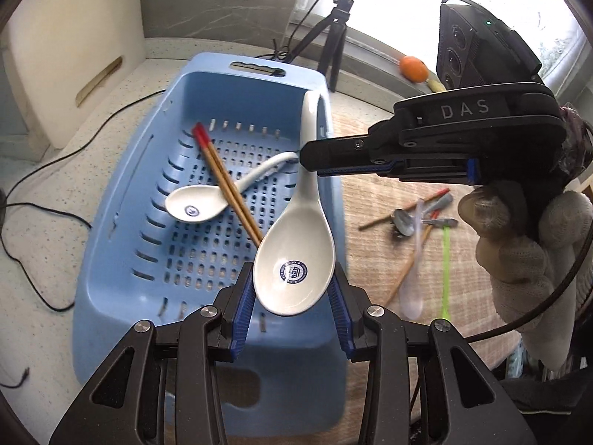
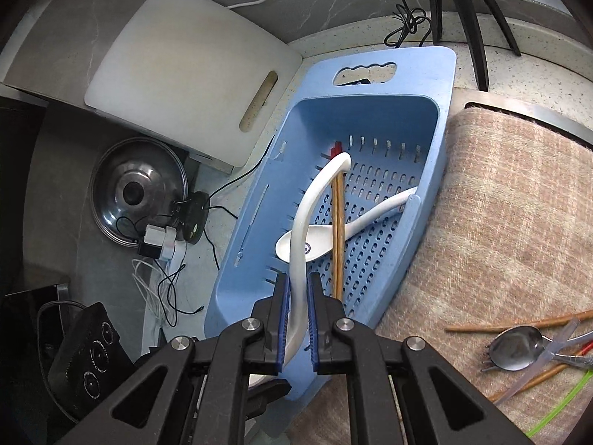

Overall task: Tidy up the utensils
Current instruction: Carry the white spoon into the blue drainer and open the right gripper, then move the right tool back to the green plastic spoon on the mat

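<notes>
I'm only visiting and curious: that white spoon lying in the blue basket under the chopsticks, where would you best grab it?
By the handle, from above on the basket's right side. The chopsticks cross the neck beside the bowl, and the handle's far end rises toward the right wall, probably leaving room for gripper fingers.

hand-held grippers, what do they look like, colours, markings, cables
Both are matte black plastic with silver screw heads and ribbed blue pads on the fingers. The right hand-held gripper carries raised "DAS" lettering, a black camera module with round lenses and a green light, and a black cable. The hand wears a beige knit glove. The left hand-held gripper matches.
</notes>
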Demonstrator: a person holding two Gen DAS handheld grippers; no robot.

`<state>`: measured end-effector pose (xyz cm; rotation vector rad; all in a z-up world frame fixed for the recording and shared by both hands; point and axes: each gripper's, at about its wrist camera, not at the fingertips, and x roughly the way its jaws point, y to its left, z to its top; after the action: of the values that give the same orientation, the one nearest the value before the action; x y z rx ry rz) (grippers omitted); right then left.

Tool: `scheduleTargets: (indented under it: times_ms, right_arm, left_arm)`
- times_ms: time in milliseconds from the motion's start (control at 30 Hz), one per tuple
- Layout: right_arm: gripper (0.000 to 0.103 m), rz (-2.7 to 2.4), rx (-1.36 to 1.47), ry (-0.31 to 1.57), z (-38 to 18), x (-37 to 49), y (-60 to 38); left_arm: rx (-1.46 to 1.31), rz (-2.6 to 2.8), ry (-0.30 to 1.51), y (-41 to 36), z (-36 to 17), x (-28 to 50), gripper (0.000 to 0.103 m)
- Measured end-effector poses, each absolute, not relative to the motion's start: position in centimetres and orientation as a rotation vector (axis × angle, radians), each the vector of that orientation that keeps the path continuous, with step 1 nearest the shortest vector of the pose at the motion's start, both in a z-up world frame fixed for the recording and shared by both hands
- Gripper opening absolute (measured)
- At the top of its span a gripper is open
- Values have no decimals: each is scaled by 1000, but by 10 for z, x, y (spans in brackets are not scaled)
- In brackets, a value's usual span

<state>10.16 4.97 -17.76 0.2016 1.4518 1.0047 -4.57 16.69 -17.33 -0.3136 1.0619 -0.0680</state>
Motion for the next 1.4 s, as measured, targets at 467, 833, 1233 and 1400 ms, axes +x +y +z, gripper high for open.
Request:
scheduleTargets:
  times_ms: [467,833,1233,1400]
  right_arm:
    - [12,980,173,1423,-177,108,51]
    - [25,928,232,1348,-152,119,-22]
    - [34,778,272,1267,-139,132,-143]
    - [34,747,268,1300,-146,128,-170]
  left_arm:
    - [-297,-61,1071,175,-176,-35,37]
    - [-249,-107,1034,150,-156,-43,37]
    - [-223,-212,1043,91,-151,-49,37]
    - [-207,-256,1067,64,-160,-53,37]
